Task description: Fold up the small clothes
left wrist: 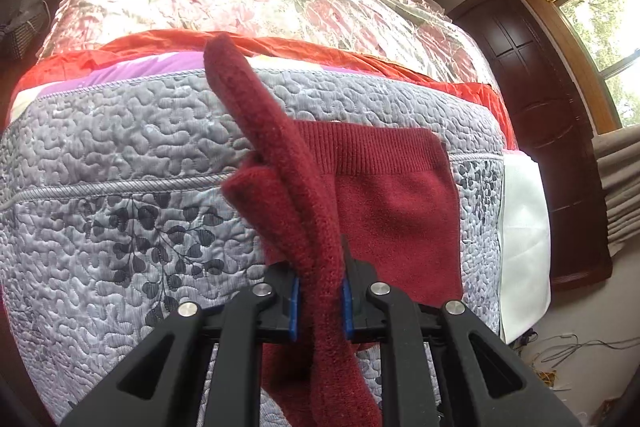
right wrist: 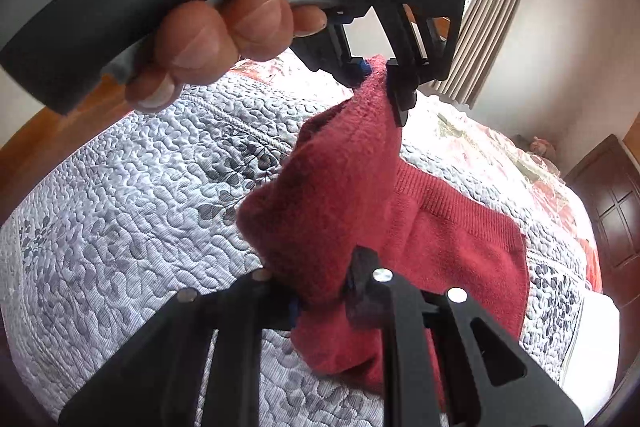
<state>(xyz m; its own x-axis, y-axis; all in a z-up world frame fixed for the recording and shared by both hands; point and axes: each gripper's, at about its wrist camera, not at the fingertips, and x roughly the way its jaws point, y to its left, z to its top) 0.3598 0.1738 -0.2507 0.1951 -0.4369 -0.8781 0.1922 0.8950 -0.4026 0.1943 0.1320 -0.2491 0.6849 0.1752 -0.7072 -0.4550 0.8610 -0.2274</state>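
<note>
Dark-red fleece garment point(left wrist: 396, 203) (ribbed waistband), half-lifted, creased

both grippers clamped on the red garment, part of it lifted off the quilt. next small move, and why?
Probably carry the lifted edge across toward the ribbed waistband and lower it. The left gripper and the right gripper are each shut on the dark red knit garment; the held part stands off the grey quilt while the rest lies flat. Laying it over should complete the fold.

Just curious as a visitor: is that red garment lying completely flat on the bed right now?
No: the left gripper pinches a fold of the red garment up off the grey quilt.
</note>
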